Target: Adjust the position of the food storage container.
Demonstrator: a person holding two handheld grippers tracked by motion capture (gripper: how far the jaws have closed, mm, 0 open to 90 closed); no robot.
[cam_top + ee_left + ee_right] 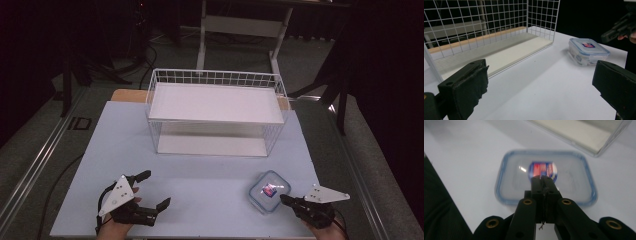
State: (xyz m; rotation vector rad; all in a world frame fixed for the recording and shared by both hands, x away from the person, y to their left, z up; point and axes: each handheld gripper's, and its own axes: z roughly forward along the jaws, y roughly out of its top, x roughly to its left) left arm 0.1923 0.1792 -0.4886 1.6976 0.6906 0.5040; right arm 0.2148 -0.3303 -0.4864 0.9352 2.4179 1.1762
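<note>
- Clear plastic with a blue-edged snap lid and a red-and-blue sticker: that is the small rectangular food container [269, 191], seen in the high view at about four o'clock on the pale blue tabletop [200, 185], near the front edge and well in front of the white wire basket [216, 111].
- The right gripper [284, 199] is seen just beside the container's near right corner, its tip aimed toward ten o'clock at the lid; whether contact is made cannot be told from the high view.
- In the right gripper view the two black jaws are pressed flat together with nothing between them, and their tip [543, 180] is laid over the sticker at the middle of the lid [546, 176].
- From that gripper the container is found dead ahead at twelve o'clock, its long axis running across the jaws from nine to three o'clock.
- The left gripper [155, 190] is held at about seven o'clock on the table, well apart from the container, its jaws spread wide and empty; in the left gripper view the container [587, 51] lies far off toward two o'clock.
- The right hand is judged by far the nearer, so the coming move is expected to fall to it.
- A press or push on the lid seems likelier than a grasp, since closed jaws cannot span the box.
</note>
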